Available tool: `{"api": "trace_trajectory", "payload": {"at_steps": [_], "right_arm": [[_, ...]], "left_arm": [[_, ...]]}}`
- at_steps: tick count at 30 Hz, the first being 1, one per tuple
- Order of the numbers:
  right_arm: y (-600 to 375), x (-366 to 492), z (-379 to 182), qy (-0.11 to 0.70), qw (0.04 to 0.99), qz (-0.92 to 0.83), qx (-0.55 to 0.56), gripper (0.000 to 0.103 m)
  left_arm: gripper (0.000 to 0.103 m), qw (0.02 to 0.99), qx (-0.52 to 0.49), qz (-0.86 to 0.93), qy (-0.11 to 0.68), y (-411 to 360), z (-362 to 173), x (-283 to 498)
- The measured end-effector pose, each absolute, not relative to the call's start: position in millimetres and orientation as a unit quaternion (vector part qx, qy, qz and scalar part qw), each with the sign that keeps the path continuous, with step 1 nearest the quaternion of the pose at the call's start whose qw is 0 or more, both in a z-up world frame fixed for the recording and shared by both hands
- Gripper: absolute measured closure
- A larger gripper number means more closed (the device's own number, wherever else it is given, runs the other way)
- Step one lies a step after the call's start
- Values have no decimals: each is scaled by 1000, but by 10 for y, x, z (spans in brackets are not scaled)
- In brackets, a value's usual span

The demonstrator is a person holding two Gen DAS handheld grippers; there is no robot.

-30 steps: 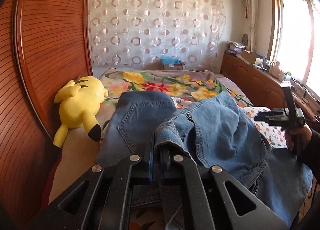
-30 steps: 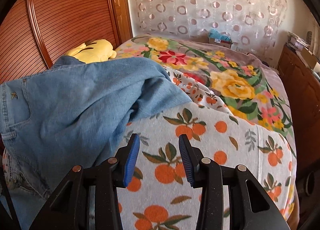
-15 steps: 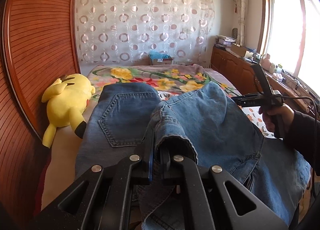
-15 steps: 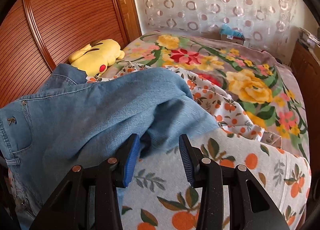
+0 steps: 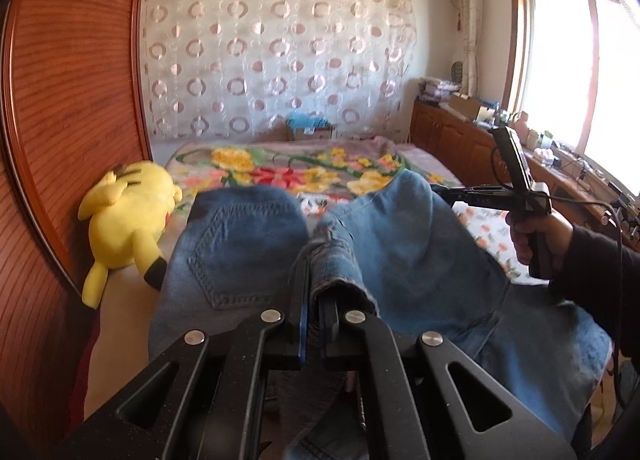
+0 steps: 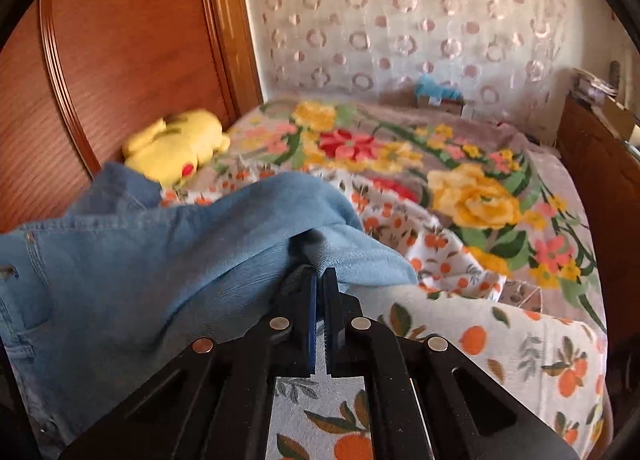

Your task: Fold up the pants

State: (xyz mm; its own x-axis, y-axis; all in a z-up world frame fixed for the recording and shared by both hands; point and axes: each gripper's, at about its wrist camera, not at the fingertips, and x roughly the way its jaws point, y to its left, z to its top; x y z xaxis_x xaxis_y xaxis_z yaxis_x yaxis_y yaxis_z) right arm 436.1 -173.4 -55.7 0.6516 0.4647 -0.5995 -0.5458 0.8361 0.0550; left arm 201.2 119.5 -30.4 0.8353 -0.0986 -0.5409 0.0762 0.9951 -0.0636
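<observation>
Gripping denim on both sides now: my left tool (image 5: 313, 302) is pinched tight on a bunched hem of the jeans (image 5: 420, 260), and my right tool (image 6: 319, 292) has just snapped closed on a fold of the same cloth, fabric caught between its blue pads. The jeans lie rumpled across the bed (image 6: 520, 324), draped straight ahead of the left tool and spilling off to the left of the right one. I'd call this the opening step, both holds just taken and nothing folded yet. Next I reckon I need to lift and pull the two holds apart to stretch the cloth flat, keeping both clamps firm so the denim doesn't slip.

The left view shows the back pocket (image 5: 224, 256), the right hand (image 5: 536, 232) on its handle and the window. The right view alone shows that tool's pinch close up, and bare orange-print sheet (image 6: 480, 340) beneath it.
</observation>
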Motion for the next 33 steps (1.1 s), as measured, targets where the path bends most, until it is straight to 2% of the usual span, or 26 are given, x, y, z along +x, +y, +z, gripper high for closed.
{"api": "trace_trajectory", "payload": {"at_steps": [11,16,20,26,33], "right_arm": [[-2541,3582,276,185,951,245,-41,101],[-2921,3162,407,154,961,225,-38,101],[-3154,2882,300,149,968,199,-42,101],[-2985,2587,63,170,970,164,-53,101],[-2661,2623,-571,266,946,166,-78,101]], "left_arm": [[99,979,6,-65,195,770,604,2036],[100,983,13,-61,173,657,794,2279],[100,982,5,-52,183,671,734,2652],[100,977,15,-30,211,652,462,3235],[99,953,30,-14,301,705,-190,3664]]}}
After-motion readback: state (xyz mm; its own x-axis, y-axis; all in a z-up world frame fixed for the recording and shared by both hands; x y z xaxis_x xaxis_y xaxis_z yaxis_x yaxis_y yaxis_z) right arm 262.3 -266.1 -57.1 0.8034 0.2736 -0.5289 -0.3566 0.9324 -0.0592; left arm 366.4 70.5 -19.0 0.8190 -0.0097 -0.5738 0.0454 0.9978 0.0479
